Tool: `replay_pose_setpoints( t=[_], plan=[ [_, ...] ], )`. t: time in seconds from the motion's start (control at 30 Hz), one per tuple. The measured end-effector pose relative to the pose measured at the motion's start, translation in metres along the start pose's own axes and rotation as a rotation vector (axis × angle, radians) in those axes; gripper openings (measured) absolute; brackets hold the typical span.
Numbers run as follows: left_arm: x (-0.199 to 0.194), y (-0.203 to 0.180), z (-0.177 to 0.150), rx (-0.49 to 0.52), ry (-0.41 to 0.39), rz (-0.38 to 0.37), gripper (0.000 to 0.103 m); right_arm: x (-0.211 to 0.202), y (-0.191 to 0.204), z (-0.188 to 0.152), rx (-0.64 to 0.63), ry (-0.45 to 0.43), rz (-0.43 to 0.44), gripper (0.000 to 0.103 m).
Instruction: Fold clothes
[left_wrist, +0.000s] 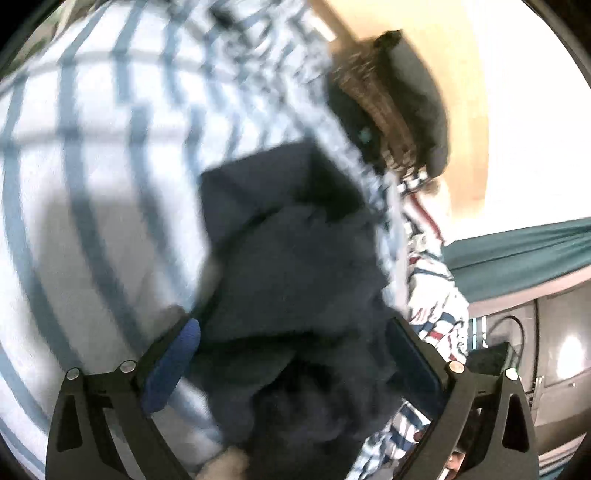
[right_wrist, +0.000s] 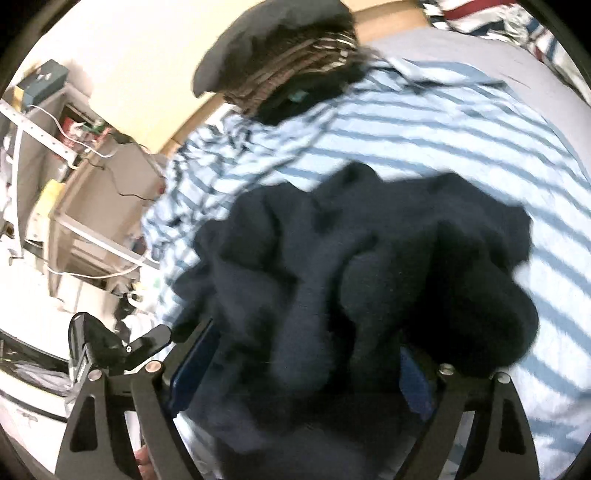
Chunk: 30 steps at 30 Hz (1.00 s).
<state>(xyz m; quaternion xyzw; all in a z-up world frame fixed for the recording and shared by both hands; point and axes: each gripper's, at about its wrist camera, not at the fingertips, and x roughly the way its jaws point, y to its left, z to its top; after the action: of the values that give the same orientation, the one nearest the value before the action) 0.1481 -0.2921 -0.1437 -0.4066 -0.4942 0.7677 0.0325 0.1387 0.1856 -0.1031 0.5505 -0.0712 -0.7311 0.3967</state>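
Note:
A dark navy garment (left_wrist: 295, 251) lies bunched on a light blue and white striped cloth (left_wrist: 92, 155). In the blurred left wrist view my left gripper (left_wrist: 291, 325) stands wide around its near end. The blue face of its left pad (left_wrist: 173, 362) shows bare beside the fabric, so it is open. In the right wrist view the navy garment (right_wrist: 332, 266) fills the whole gap of my right gripper (right_wrist: 306, 339) and hangs over its right finger. The jaws are wide but closed on the thick bundle. The striped cloth (right_wrist: 443, 122) spreads behind it.
A stack of dark and brown-striped clothes (left_wrist: 388, 99) (right_wrist: 288, 62) sits at the far edge. A red, white and blue patterned cloth (left_wrist: 432, 288) (right_wrist: 498, 22) lies to one side, with a teal cloth (left_wrist: 517, 254) beyond. Shelves with cables (right_wrist: 74, 166) stand left.

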Motion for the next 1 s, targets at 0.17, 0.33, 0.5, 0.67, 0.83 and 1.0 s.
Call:
replay_pose_setpoints(
  t=[0.17, 0.33, 0.5, 0.67, 0.83, 1.0],
  plan=[
    [-0.012, -0.041, -0.014, 0.104, -0.076, 0.016, 0.096, 0.088, 0.052, 0.043, -0.200, 0.106, -0.157, 0.092],
    [-0.060, -0.043, -0.026, 0.193, -0.228, 0.126, 0.070, 0.108, 0.076, -0.006, -0.539, 0.031, -0.391, 0.054],
    [-0.093, -0.032, -0.026, 0.206, -0.325, 0.283, 0.066, 0.079, 0.069, 0.019, -0.433, -0.081, -0.468, 0.034],
    [-0.102, -0.016, -0.028, 0.184, -0.302, 0.279, 0.066, 0.045, 0.034, 0.047, -0.268, -0.153, -0.628, 0.031],
    [-0.081, 0.003, -0.023, 0.156, -0.229, 0.271, 0.067, 0.027, -0.008, 0.058, -0.078, -0.178, -0.653, 0.035],
    [-0.064, 0.016, -0.027, 0.108, -0.152, 0.264, 0.078, 0.012, -0.044, 0.054, 0.054, -0.180, -0.648, 0.047]
  ],
)
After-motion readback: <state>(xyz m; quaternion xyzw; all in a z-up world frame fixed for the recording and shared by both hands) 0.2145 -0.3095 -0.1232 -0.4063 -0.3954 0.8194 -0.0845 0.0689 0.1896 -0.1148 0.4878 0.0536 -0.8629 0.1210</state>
